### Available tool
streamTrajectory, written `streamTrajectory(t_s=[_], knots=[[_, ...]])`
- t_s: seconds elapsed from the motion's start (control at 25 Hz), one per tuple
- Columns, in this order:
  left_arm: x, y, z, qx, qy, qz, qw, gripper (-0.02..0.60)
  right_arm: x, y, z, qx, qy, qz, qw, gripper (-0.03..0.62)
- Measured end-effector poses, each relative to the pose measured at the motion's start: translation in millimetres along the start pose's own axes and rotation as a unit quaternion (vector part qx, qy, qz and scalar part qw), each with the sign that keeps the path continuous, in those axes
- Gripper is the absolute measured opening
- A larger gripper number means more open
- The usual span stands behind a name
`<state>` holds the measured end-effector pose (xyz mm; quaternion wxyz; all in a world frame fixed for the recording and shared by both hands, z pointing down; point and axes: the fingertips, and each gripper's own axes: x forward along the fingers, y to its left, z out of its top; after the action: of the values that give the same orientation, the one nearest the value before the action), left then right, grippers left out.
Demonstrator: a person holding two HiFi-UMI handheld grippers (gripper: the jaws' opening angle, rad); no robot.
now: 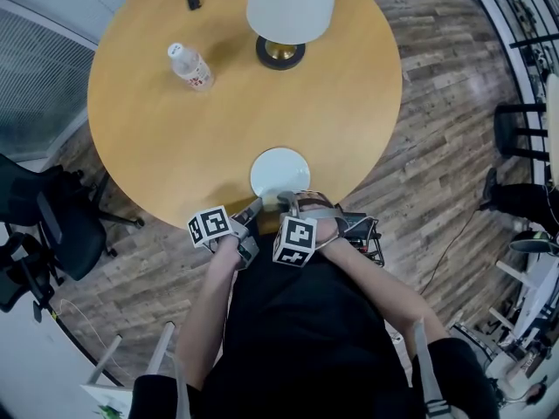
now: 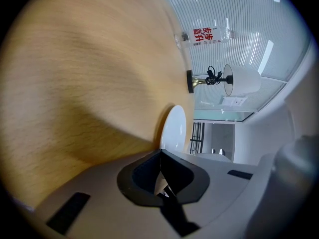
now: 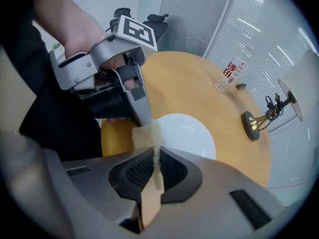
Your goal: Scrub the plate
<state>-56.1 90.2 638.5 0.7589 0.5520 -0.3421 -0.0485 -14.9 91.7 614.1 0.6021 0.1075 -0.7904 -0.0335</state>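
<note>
So, plate [image 1: 279, 171] sits on table [image 1: 166, 112], close to edge by person. It looks white and clean. Right gripper [image 3: 154, 169] is squeezed tight on thin sponge [image 3: 146, 134], and sponge is right by plate's near rim. Left gripper [image 1: 254, 206] is closed, tip beside rim; can't tell if it pinches rim. Guess: scrubbing barely begun, sponge not on plate's middle, most rubbing left.

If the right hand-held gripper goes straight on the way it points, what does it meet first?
Most likely the white plate, near its rim: the scrub pad in the right hand-held gripper leads toward it. Depth is unclear.
</note>
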Motion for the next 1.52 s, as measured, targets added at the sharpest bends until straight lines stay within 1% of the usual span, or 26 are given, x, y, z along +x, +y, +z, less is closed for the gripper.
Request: streamTrajectory(t_s=[0.08, 0.16, 0.2, 0.24, 0.36, 0.48, 0.56, 0.64, 0.72, 0.8, 0.84, 0.92, 1.0, 1.04, 1.08, 1.12, 1.16, 1.2, 1.24, 1.32, 1.36, 1.4, 1.44, 1.48, 1.52], knots=[[-1, 0, 0, -0.001, -0.001, 0.000, 1.0000, 0.014, 4, -3, 1, -0.004, 0.005, -0.003, 1.000, 0.029], [0, 0, -1, 0.002, 0.002, 0.001, 1.0000, 0.014, 8, -10, -6, 0.003, 0.011, -0.006, 1.000, 0.029], [1, 0, -1, 0.005, 0.004, 0.001, 1.0000, 0.014, 10, -19, -10, 0.009, 0.015, -0.014, 1.000, 0.029], [2, 0, -1, 0.007, 0.006, 0.002, 1.0000, 0.014, 11, -33, -13, 0.015, 0.020, -0.029, 0.999, 0.029], [2, 0, -1, 0.008, 0.008, 0.000, 0.9999, 0.014, 11, -86, -21, 0.025, 0.027, -0.092, 0.995, 0.029], [1, 0, -3, 0.009, 0.007, -0.001, 0.9999, 0.014, 10, -128, -23, 0.007, 0.026, -0.153, 0.988, 0.029], [1, 0, -3, 0.009, 0.006, -0.002, 0.9999, 0.014, 9, -141, -20, -0.012, 0.028, -0.172, 0.985, 0.029], [1, 1, -3, 0.004, 0.004, -0.005, 1.0000, 0.014, 7, -135, -11, -0.044, 0.026, -0.176, 0.983, 0.029], [-1, 1, -2, 0.000, 0.003, -0.007, 1.0000, 0.014, 5, -116, 3, -0.100, 0.014, -0.186, 0.977, 0.029], [0, 1, 0, -0.003, 0.001, -0.009, 1.0000, 0.014, 6, -89, 18, -0.155, -0.007, -0.184, 0.971, 0.029], [0, 0, 1, -0.004, 0.000, -0.010, 0.9999, 0.014, 6, -73, 24, -0.173, -0.019, -0.180, 0.968, 0.029], [2, -1, 2, -0.004, -0.002, -0.010, 0.9999, 0.014, 4, -48, 32, -0.178, -0.039, -0.172, 0.968, 0.029], [3, -2, 2, -0.003, -0.005, -0.010, 0.9999, 0.014, 0, -31, 28, -0.153, -0.035, -0.146, 0.977, 0.029], [2, -2, 2, -0.003, -0.007, -0.009, 0.9999, 0.014, -2, -22, 23, -0.130, -0.030, -0.116, 0.984, 0.029], [1, -2, 3, -0.004, -0.010, -0.009, 0.9999, 0.014, -3, -13, 19, -0.099, -0.031, -0.075, 0.992, 0.029], [0, -2, 5, -0.006, -0.014, -0.010, 0.9998, 0.014, -6, -5, 18, -0.062, -0.040, -0.031, 0.997, 0.029], [-1, -1, 7, -0.009, -0.017, -0.012, 0.9997, 0.012, -10, 1, 19, -0.024, -0.054, 0.008, 0.998, 0.029], [-1, -1, 8, -0.011, -0.019, -0.014, 0.9997, 0.012, -15, 2, 21, 0.008, -0.066, 0.033, 0.997, 0.029], [-2, -1, 8, -0.013, -0.019, -0.014, 0.9996, 0.012, -18, -1, 21, 0.031, -0.074, 0.039, 0.996, 0.029], [1, -2, 8, -0.011, -0.017, -0.012, 0.9997, 0.012, -26, -17, 15, 0.067, -0.085, 0.010, 0.994, 0.029], [3, -4, 8, -0.013, -0.016, -0.011, 0.9997, 0.014, -31, -30, 8, 0.101, -0.092, -0.009, 0.991, 0.029], [7, -5, 10, -0.017, -0.015, -0.011, 0.9997, 0.014, -39, -43, -2, 0.151, -0.100, -0.026, 0.983, 0.029], [11, -7, 12, -0.023, -0.014, -0.011, 0.9996, 0.012, -47, -56, -14, 0.211, -0.108, -0.037, 0.971, 0.029], [16, -10, 14, -0.028, -0.012, -0.010, 0.9995, 0.012, -57, -66, -29, 0.275, -0.118, -0.043, 0.953, 0.029], [24, -13, 17, -0.031, -0.011, -0.009, 0.9994, 0.013, -67, -73, -45, 0.334, -0.128, -0.046, 0.933, 0.029]])
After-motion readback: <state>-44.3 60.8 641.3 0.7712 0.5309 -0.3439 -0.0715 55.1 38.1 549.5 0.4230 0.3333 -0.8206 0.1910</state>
